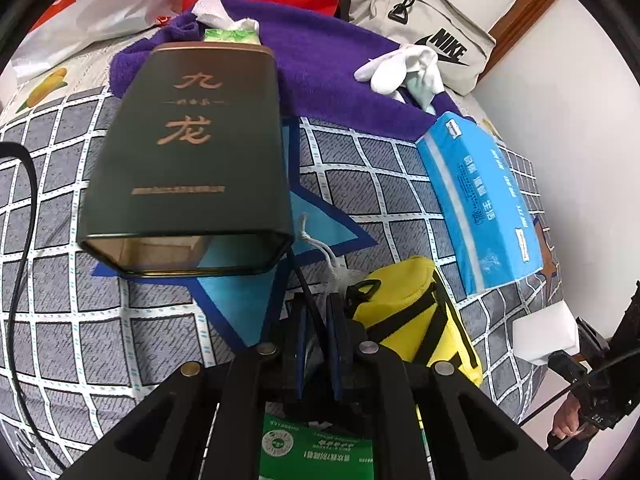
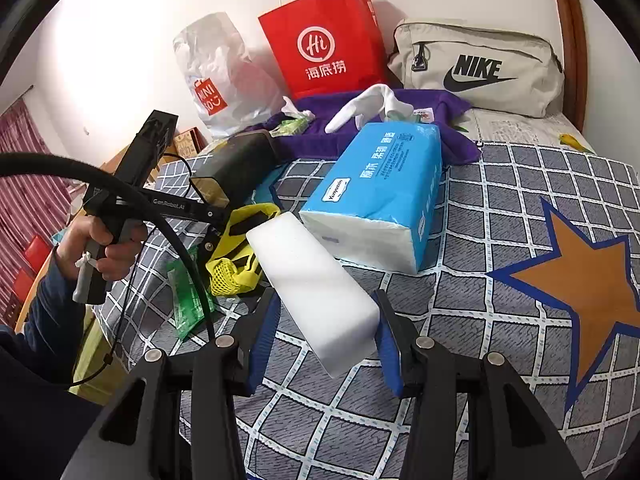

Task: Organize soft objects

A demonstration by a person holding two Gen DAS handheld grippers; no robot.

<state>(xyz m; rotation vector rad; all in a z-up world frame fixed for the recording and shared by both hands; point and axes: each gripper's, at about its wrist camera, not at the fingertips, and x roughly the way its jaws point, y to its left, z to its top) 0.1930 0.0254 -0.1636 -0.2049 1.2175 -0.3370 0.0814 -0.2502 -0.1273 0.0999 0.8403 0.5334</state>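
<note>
Holding the white foam block (image 2: pixel 316 292) in my right claw (image 2: pixel 326 334), pads clamped on its near end, above the bed (image 2: pixel 500 208). It looks light and squashy, so I'd grip mid-length, gently. My left claw (image 1: pixel 318 344) is pinched together beside the yellow mesh pouch (image 1: pixel 416 316); whether it has caught the black strap, I cannot tell.

Left wrist view: looking steeply down over the bed cover (image 1: pixel 120 320), sitting close above the dark tin (image 1: pixel 188 160) and yellow pouch (image 1: pixel 412 312). Right wrist view: facing less steeply across the bed toward the wall, red bag (image 2: pixel 324 40) at upper centre. Sharing the blue tissue pack (image 1: pixel 480 200) (image 2: pixel 380 184), purple towel (image 1: pixel 320 60) (image 2: pixel 452 108) and tin.
</note>
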